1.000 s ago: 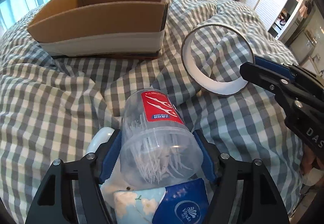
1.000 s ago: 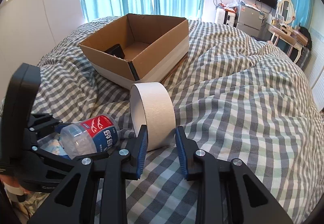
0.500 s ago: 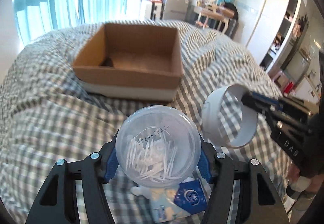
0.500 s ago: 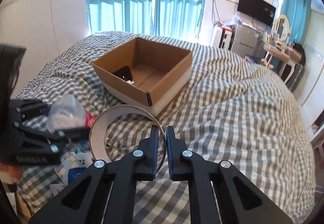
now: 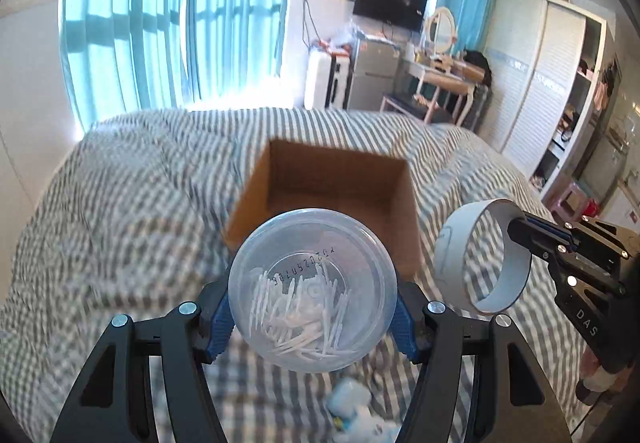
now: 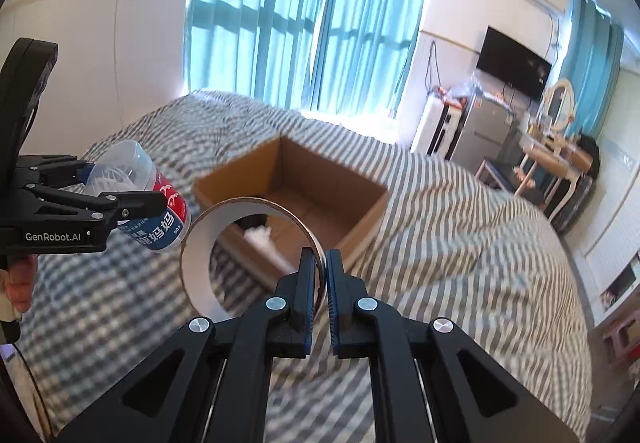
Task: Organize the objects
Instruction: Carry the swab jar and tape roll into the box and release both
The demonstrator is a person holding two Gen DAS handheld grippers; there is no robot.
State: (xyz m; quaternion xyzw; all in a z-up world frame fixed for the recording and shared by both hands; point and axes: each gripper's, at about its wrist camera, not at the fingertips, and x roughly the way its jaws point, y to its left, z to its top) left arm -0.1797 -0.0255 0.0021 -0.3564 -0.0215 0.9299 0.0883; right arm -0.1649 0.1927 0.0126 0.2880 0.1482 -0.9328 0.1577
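left wrist: left gripper (image 5: 313,317) clamps pick-filled jar (image 5: 313,301); right gripper (image 6: 320,297) pinches tape ring (image 6: 200,243).

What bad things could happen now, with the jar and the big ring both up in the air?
1. The right gripper pinches only the thin wall of the tape ring, so the ring might swing or slip out.
2. The left gripper holds the smooth round plastic jar by its sides; it could slide free and land on the checked bedding.
3. Ring and jar hang close together in front of the cardboard box, so they might bump.
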